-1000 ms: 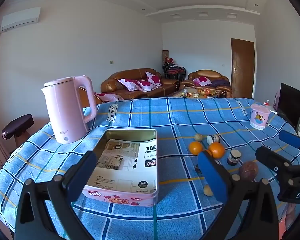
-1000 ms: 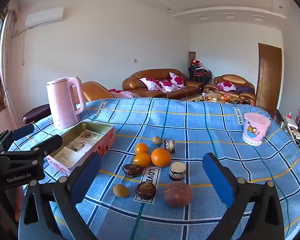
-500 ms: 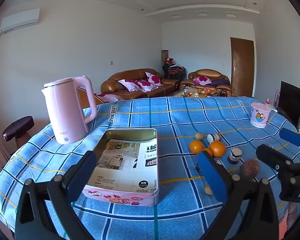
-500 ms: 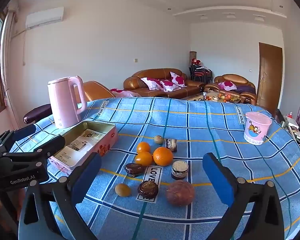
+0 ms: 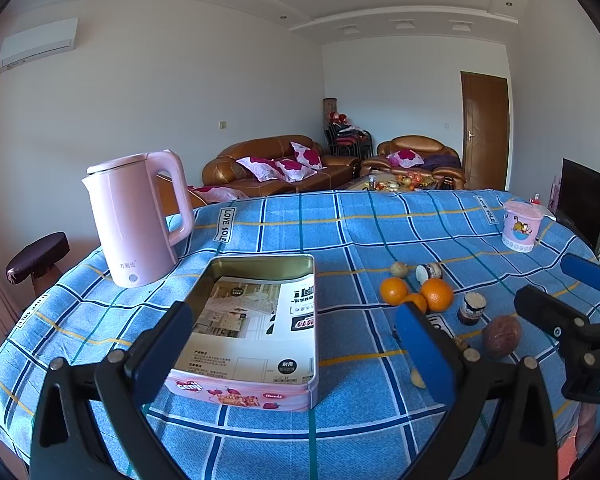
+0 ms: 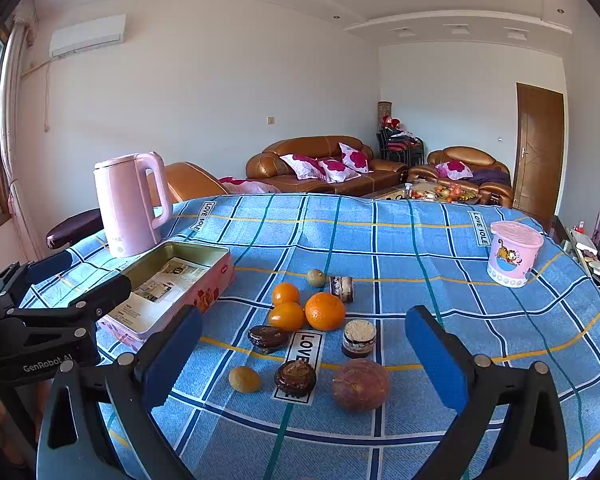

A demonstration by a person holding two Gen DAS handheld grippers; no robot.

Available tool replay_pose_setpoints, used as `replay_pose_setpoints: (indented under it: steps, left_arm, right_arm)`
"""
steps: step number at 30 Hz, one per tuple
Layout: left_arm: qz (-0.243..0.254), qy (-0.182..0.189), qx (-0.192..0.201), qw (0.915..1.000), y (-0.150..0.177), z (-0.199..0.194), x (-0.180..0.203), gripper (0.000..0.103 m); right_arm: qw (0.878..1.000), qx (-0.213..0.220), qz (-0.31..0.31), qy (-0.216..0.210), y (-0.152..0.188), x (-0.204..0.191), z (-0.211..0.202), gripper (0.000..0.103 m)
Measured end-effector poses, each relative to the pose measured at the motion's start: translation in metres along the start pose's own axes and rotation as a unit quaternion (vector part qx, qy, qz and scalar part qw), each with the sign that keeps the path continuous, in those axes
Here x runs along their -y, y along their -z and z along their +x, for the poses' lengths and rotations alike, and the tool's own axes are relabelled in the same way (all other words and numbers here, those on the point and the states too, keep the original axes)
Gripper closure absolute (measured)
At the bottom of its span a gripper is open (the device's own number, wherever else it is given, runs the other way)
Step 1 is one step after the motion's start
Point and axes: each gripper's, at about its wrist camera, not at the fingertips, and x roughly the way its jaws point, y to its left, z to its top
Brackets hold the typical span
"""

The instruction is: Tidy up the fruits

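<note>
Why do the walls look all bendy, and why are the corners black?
Both wrist views use a fisheye lens: it curves straight walls and the table edge, and leaves black corners. In the right wrist view, bright light falls on the oranges. In the left wrist view, the kettle throws a shadow on the cloth.

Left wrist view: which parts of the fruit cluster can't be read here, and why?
- Middle orange: partly behind the left tongs; only its top shows.
- Small yellow-brown fruit: mostly covered by the tongs' blue pad.
- Chocolate cakes: hidden behind that pad; the right wrist view shows both, e.g..
- Wrapped snack: too small to identify.
- Right tongs: cut off by the frame edge.
</note>
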Motion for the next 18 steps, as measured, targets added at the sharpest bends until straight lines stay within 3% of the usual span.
replay_pose_setpoints:
  steps: [18]
  left_arm:
    - [0.0,-0.001,-0.001,1.0,0.0009,0.0015,-0.0005,0.0]
  right_arm:
    - [1.0,-0.002,0.001,-0.002,0.0003,0.0,0.001,0.001]
